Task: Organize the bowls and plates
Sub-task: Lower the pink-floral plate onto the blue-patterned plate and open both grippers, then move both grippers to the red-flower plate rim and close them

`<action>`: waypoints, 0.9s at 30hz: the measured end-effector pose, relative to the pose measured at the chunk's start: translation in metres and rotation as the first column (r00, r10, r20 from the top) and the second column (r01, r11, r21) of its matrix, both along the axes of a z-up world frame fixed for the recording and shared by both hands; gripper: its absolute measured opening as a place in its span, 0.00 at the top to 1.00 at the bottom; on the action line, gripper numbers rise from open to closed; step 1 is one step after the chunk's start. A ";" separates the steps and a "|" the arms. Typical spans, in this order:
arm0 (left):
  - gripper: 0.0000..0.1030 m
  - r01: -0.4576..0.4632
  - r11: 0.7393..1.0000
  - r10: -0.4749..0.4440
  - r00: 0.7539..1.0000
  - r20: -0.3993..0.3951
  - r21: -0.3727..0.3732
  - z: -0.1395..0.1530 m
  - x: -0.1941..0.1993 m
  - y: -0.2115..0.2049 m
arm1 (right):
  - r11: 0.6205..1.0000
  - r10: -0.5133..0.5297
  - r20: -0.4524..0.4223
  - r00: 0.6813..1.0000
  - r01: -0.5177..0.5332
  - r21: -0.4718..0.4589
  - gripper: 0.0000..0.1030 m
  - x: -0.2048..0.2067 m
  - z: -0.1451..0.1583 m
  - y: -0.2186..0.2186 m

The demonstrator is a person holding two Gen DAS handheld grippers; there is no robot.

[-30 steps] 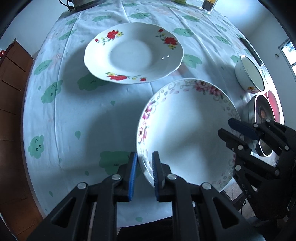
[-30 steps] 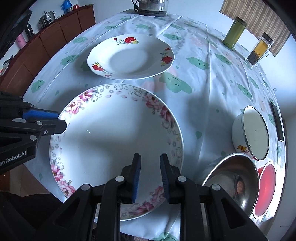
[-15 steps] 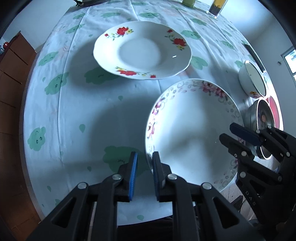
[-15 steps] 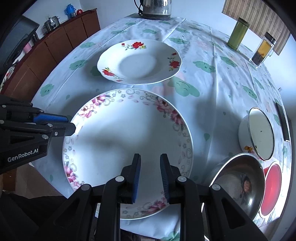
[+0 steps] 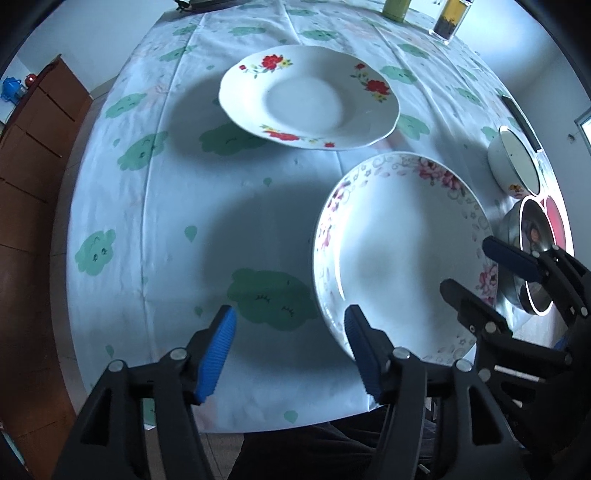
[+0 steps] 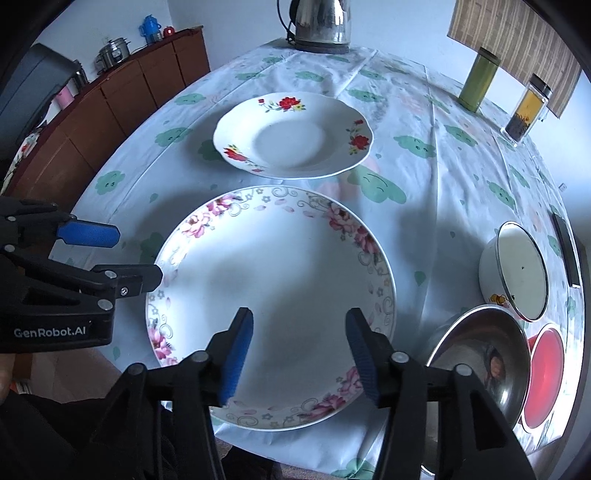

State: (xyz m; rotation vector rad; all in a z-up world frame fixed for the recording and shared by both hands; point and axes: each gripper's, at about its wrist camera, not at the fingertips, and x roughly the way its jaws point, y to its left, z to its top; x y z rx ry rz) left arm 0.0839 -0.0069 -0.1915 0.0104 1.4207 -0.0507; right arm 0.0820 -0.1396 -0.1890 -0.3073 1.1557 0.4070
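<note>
A large white plate with pink flowers on its rim (image 6: 273, 295) lies on the table near the front edge; it also shows in the left wrist view (image 5: 402, 251). A white plate with red flowers (image 6: 293, 138) lies behind it (image 5: 308, 98). My left gripper (image 5: 290, 345) is open and empty at the pink plate's left edge. My right gripper (image 6: 299, 349) is open and empty over the pink plate's near side. A white enamel bowl (image 6: 517, 271), a steel bowl (image 6: 480, 362) and a red bowl (image 6: 546, 373) stand to the right.
The table has a white cloth with green clouds (image 6: 424, 155). A kettle (image 6: 319, 24), a green canister (image 6: 480, 79) and a clear jar (image 6: 526, 110) stand at the back. A wooden sideboard (image 6: 110, 107) runs along the left.
Both grippers have opened from nearly shut. Both have drawn back a little toward the table's front edge. The plates have not moved.
</note>
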 end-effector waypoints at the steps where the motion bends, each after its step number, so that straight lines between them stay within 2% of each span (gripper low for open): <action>1: 0.34 -0.010 1.000 0.010 1.000 0.006 0.010 0.000 0.000 0.000 | 1.000 0.006 0.000 1.000 -0.006 0.003 0.46 -0.001 0.001 0.000; 4: 0.33 -0.027 0.999 0.026 0.999 0.023 0.042 0.005 -0.003 0.002 | 1.000 0.022 0.014 1.000 -0.022 0.010 0.46 -0.004 0.006 -0.002; 8: 0.33 -0.062 0.994 0.058 0.997 0.047 0.089 0.014 -0.002 0.003 | 0.997 0.000 0.019 1.000 -0.001 0.076 0.44 0.000 0.015 -0.013; 17: 0.33 -0.201 0.973 0.196 0.979 0.056 0.110 0.028 -0.012 0.003 | 0.977 -0.053 -0.013 0.999 0.055 0.207 0.40 0.008 0.024 -0.041; 18: 0.33 -0.237 0.965 0.231 0.971 0.063 0.112 0.030 -0.010 0.005 | 0.973 -0.058 -0.022 0.998 0.061 0.223 0.40 0.010 0.025 -0.044; 20: 0.33 -0.278 0.958 0.271 0.959 0.086 0.073 0.037 -0.008 0.007 | 0.970 -0.066 -0.023 0.998 0.069 0.234 0.40 0.017 0.028 -0.046; 23: 0.32 -0.263 0.959 0.245 0.957 0.158 0.107 0.049 0.004 0.005 | 0.961 -0.091 -0.028 0.995 0.095 0.261 0.40 0.029 0.035 -0.049; 27: 0.31 -0.233 0.965 0.208 0.958 0.198 0.117 0.055 0.024 0.011 | 0.964 -0.086 -0.024 0.996 0.089 0.252 0.39 0.051 0.045 -0.043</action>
